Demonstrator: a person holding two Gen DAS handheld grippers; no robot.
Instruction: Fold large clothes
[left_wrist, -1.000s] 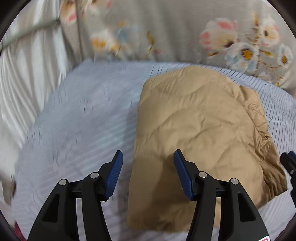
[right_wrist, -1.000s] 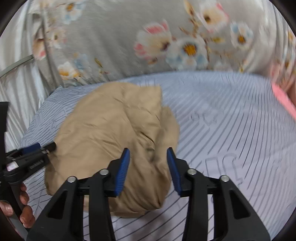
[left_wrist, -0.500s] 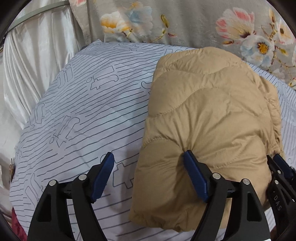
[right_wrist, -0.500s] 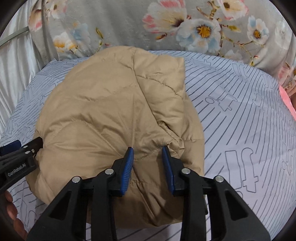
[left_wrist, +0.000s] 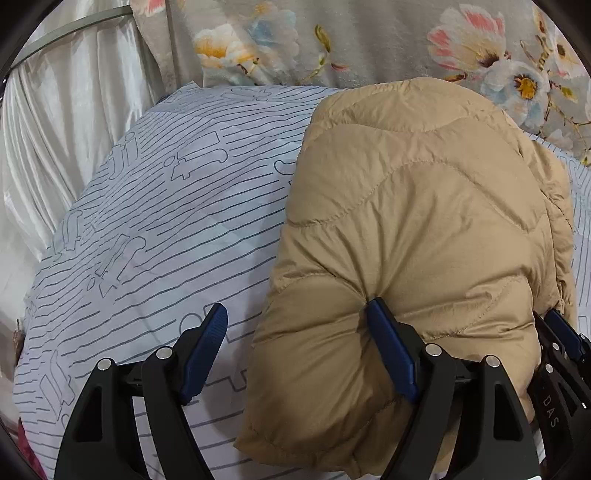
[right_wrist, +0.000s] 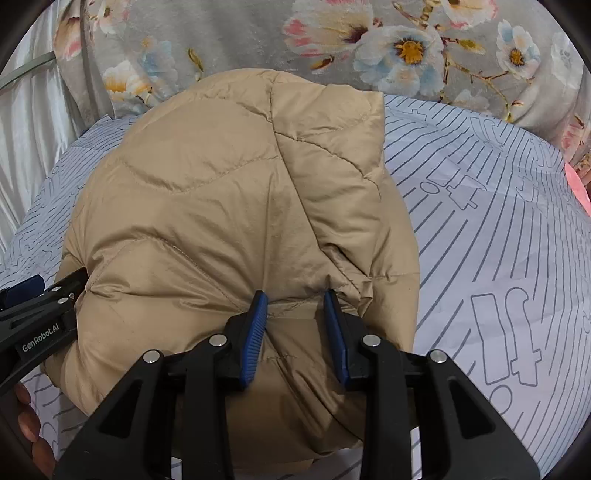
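Observation:
A tan quilted puffer jacket lies folded into a thick bundle on a striped bed sheet; it also shows in the right wrist view. My left gripper is open at the bundle's near left corner, its right finger pressing into the padding and its left finger over the sheet. My right gripper is partly open, both fingers pressing down on the jacket's near edge, with a ridge of fabric between them. Each gripper shows at the edge of the other's view.
A grey floral blanket rises behind the jacket. A white curtain hangs at the left. A pink item lies at the right edge of the bed. The sheet extends left and right of the jacket.
Both grippers have moved forward and down onto the jacket's near edge. The left gripper's right finger now dents the padding. The right gripper's fingers have closed slightly.

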